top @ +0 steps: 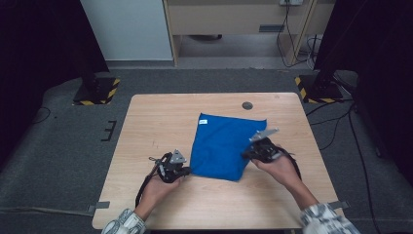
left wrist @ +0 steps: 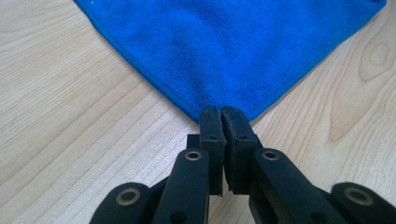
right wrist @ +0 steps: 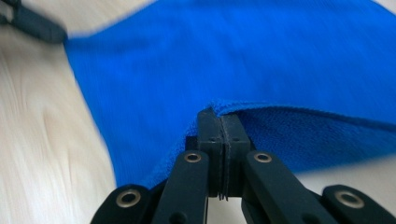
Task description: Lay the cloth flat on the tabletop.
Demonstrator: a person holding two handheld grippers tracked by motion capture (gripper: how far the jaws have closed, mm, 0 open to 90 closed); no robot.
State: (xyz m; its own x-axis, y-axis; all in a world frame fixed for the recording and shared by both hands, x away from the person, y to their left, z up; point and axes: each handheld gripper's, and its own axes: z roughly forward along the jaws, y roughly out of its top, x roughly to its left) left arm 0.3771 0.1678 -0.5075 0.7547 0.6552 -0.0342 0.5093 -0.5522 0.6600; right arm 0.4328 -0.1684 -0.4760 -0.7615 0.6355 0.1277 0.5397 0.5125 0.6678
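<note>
Cloth: your blue cloth (top: 221, 146) is soft, napped microfibre with a stitched hem, lying near the middle of the counter (top: 156, 122), a small white tag at its far left corner.
Left hand-held gripper (top: 181, 170): clenched on the cloth's near left corner, low against the wood.
Right hand-held gripper (top: 249, 155): clenched on the right edge, which is lifted and folds over itself.
Counter: pale wood grain, smooth; bare room lies left and near you.

One blue cloth (top: 221, 146), two grippers, one table (top: 156, 122).
</note>
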